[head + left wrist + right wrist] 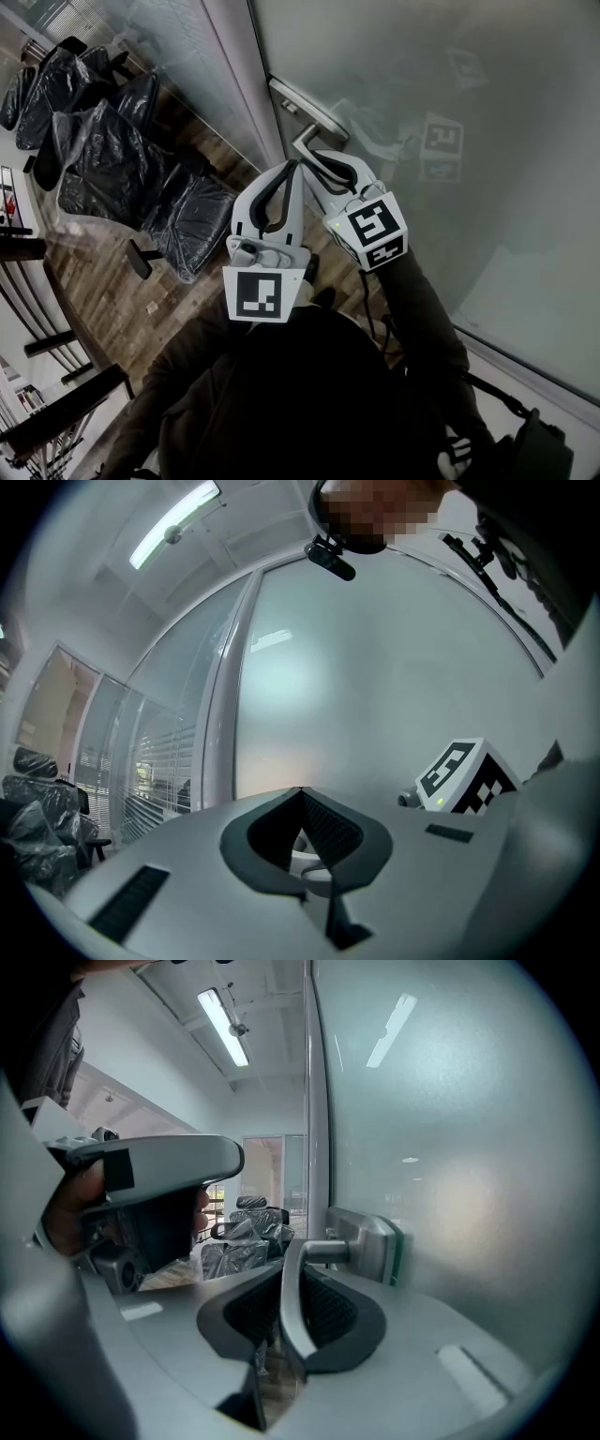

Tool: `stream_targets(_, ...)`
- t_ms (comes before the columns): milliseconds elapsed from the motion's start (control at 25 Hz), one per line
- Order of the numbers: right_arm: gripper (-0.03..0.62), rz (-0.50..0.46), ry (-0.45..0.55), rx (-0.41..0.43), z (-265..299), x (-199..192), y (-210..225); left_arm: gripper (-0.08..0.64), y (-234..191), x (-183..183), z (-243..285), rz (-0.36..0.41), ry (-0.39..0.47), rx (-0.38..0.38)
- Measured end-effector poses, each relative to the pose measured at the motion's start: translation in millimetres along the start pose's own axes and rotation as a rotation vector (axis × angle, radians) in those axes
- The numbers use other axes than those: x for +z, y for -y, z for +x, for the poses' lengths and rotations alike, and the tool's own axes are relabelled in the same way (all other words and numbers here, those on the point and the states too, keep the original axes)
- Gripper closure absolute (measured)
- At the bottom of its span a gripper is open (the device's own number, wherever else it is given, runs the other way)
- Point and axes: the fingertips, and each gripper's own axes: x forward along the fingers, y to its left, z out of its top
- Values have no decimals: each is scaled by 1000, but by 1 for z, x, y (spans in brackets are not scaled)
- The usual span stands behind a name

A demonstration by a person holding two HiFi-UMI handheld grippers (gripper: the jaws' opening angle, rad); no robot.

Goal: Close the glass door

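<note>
The frosted glass door (450,94) fills the right of the head view and stands close ahead in the left gripper view (375,696) and the right gripper view (469,1147). Its metal lever handle (305,141) juts from a plate (370,1241). My right gripper (323,161) is shut on the lever handle (289,1307), which runs down between the jaws (292,1274). My left gripper (292,169) hovers just left of it, beside the handle, shut with nothing held (300,792). The right gripper's marker cube (459,775) shows to its right.
A metal frame post (248,75) stands left of the door, with a fixed glass panel (187,66) beyond it. Several chairs wrapped in black plastic (112,159) stand on the wood floor (112,291) at left. My dark sleeves fill the bottom.
</note>
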Motion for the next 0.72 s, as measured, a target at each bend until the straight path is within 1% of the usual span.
stream_targets(320, 529, -67, -12, -41, -9, 5, 0, 563, 2, 5, 4, 9, 11, -6)
stream_targets(600, 529, -132, 29, -24, -20, 17, -3, 565, 2, 12, 2, 22, 25, -2)
stream_targets(720, 529, -149, 54, -42, -26, 23, -1, 563, 2, 11, 0, 24, 29, 4)
